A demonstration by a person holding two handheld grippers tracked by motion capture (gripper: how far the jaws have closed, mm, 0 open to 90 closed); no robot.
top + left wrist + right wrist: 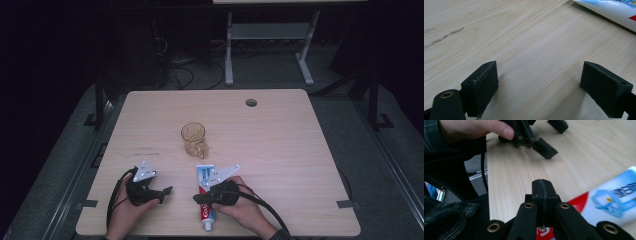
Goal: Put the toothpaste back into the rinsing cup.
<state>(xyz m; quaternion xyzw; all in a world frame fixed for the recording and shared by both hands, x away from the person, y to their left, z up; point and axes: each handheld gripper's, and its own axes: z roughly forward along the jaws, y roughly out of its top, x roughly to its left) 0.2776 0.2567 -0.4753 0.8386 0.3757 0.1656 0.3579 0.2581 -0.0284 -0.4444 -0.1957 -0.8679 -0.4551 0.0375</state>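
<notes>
A white, blue and red toothpaste tube (pixel 204 175) lies lengthwise near the table's front edge, cap toward the person. My right gripper (pixel 196 199) reaches leftward across the tube just above it, its jaws shut pad to pad with nothing between them (pixel 541 191); the tube (pixel 616 200) passes under and to the right of them. My left gripper (pixel 164 194) rests low on the wood a little left of the tube, pointing right. Its jaws stand wide open (pixel 539 85) over bare table, with the tube (pixel 614 10) beyond them. A clear amber glass cup (pixel 193 139) stands upright behind the tube.
The wooden table (pixel 280 150) has a round cable hole (pixel 251 102) at the back. A white desk frame (pixel 270 35) stands on the dark floor behind it. In the right gripper view, the left gripper (pixel 544 148) and the hand holding it (pixel 474 128) lie ahead.
</notes>
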